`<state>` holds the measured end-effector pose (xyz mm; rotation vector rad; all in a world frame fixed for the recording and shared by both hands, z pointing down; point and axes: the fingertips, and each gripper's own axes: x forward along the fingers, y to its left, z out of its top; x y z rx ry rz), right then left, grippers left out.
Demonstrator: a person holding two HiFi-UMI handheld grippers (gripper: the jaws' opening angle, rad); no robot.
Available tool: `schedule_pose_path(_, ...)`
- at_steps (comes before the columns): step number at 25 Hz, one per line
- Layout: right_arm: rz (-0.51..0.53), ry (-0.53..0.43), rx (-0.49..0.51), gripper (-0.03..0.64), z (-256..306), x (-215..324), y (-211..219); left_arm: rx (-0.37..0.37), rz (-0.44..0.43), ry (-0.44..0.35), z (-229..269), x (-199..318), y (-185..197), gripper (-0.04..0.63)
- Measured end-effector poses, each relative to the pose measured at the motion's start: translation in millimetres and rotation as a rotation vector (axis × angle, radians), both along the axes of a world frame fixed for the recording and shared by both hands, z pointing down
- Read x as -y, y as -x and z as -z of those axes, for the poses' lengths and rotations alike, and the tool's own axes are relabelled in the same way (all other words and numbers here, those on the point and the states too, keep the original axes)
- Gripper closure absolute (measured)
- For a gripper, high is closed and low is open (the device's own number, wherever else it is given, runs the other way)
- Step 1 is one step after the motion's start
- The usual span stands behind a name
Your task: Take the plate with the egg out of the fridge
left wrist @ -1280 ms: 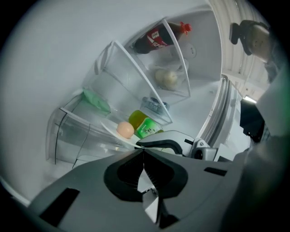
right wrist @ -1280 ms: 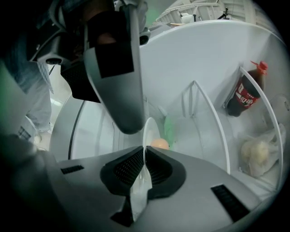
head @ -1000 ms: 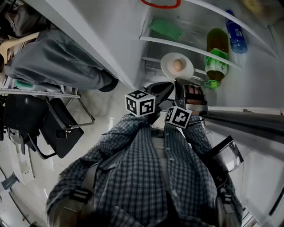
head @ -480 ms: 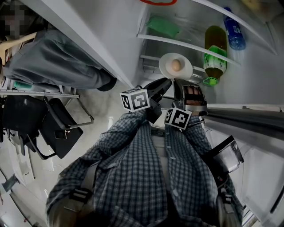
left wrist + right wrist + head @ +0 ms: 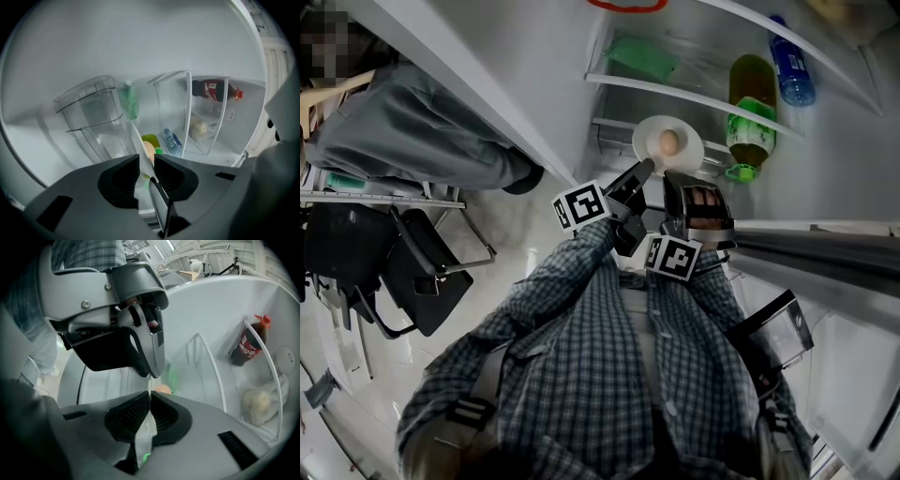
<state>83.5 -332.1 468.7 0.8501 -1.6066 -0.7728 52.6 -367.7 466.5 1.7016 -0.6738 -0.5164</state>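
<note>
A white plate (image 5: 684,153) carrying a brown egg (image 5: 669,142) hovers at the front of the open fridge, level with a lower shelf. My left gripper (image 5: 645,169) is shut on the plate's near-left rim. My right gripper (image 5: 686,176) is shut on its near rim, just beside. In the left gripper view the plate (image 5: 138,149) runs edge-on between the pads of the left gripper (image 5: 147,164), with the egg (image 5: 148,151) behind. In the right gripper view the right gripper (image 5: 149,405) clamps the thin rim; the egg (image 5: 162,389) and the left gripper's body (image 5: 117,310) lie beyond.
A green bottle (image 5: 753,108) and a blue bottle (image 5: 794,66) lie on the fridge shelves, with a green packet (image 5: 645,58) higher up. A cola bottle (image 5: 211,90) stands in a door rack beside a clear drawer (image 5: 93,117). The fridge door edge (image 5: 459,75) is left; a dark chair (image 5: 412,272) stands behind.
My left gripper has moved up and forward to the plate's rim and now grips it. The right gripper kept its hold; the plate barely shifted.
</note>
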Motion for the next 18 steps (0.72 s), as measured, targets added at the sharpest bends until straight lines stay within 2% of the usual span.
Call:
schedule_pose_path(4,0.011,-0.026,-0.005,0.597,1.0,-1.4,1.8,-0.116,0.017,0.012,6.1,0.4,-3.5,0.514)
schedule_pose_path(9,0.030,-0.026,-0.028,0.597,-2.3,-4.5,0.8,-0.203,0.057,0.074,-0.9,-0.7,-2.9,0.518)
schedule_pose_path(13,0.043,-0.018,-0.040,0.597,-6.8,-7.2,-0.3,-0.185,0.080,0.124,-11.1,-2.5,-0.9,0.532)
schedule_pose_path(15,0.046,-0.012,-0.037,0.597,-6.9,-10.0,0.0,-0.199,0.100,0.149,-14.0,-1.7,1.9,0.539)
schedule_pose_path(18,0.040,0.010,-0.026,0.597,-8.4,-16.3,-1.0,-0.200,0.114,0.153,-17.5,0.7,5.3,0.545)
